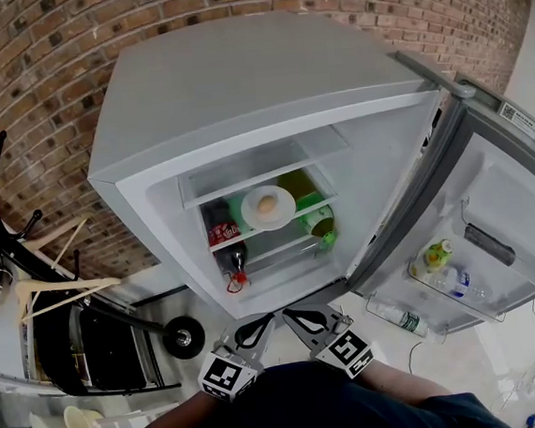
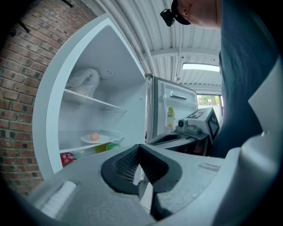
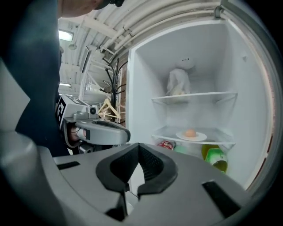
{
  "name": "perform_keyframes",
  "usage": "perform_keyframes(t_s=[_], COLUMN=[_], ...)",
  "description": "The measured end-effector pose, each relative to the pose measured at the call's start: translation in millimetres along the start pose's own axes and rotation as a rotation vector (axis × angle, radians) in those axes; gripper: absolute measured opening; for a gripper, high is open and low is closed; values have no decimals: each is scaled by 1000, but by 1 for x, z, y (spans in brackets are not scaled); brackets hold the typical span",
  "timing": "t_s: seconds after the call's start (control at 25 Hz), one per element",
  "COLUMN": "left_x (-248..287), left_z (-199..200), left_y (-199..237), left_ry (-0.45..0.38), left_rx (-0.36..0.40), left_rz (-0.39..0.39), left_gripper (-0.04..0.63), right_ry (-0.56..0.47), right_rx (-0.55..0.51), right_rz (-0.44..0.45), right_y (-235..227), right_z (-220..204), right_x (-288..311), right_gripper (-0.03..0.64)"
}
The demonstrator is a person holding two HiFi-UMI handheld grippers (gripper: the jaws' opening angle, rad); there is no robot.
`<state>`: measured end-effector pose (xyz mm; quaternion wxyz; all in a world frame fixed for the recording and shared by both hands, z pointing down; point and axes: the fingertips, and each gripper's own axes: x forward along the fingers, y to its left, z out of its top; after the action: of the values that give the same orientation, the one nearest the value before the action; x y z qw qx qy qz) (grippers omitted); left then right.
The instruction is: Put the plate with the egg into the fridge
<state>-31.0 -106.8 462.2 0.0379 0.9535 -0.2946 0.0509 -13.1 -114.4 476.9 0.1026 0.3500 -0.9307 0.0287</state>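
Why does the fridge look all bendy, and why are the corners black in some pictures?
Head view: the wide lens bows the fridge outward, yet the egg on its plate looks sharp. Left gripper view: the black corners are the lens's round edge, and the ceiling light glares white. Right gripper view: same dark ring, with the fridge frame curved like a bowl.

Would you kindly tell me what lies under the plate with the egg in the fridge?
The plate sits on a clear shelf. Below show a red can, a dark bottle and a green bottle. What lies right beneath the plate is covered.
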Motion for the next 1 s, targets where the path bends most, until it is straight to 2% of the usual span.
perform_keyframes(t_s=[1.0], left_x=[-3], left_z=[-1], left_y=[-7], left_ry=[1], left_rx=[22], left_rz=[5], left_gripper=[5], right_ry=[13], right_rx=[14], right_rz=[-8], right_y=[4], right_z=[-4], right_x=[-5], right_gripper=[9])
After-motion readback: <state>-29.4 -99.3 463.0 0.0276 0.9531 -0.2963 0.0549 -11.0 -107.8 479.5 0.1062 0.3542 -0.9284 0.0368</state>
